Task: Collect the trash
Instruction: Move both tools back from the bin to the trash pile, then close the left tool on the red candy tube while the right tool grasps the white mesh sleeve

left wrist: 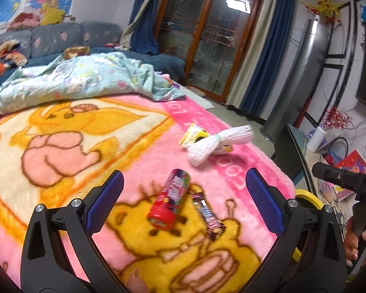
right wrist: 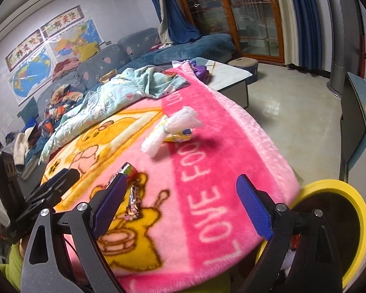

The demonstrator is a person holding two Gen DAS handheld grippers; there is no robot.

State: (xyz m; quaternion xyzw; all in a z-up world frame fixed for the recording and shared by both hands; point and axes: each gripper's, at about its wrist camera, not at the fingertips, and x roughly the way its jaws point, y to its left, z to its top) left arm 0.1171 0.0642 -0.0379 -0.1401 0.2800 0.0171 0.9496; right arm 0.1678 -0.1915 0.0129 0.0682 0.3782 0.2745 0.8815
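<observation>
You are working with two matching tools: the left gripper (left wrist: 184,201) and the right gripper (right wrist: 180,201) are each showing black, angular arms with triangular cut-outs, round silver screws at the pivots, and blue fingers (left wrist: 105,202) with a fine cross-hatched texture. The right tool's dark body is showing white letters reading "DAS" on its side in the left wrist view. You are wearing a lime-green sleeve (right wrist: 11,261), which is showing at the lower left of the right wrist view.
</observation>
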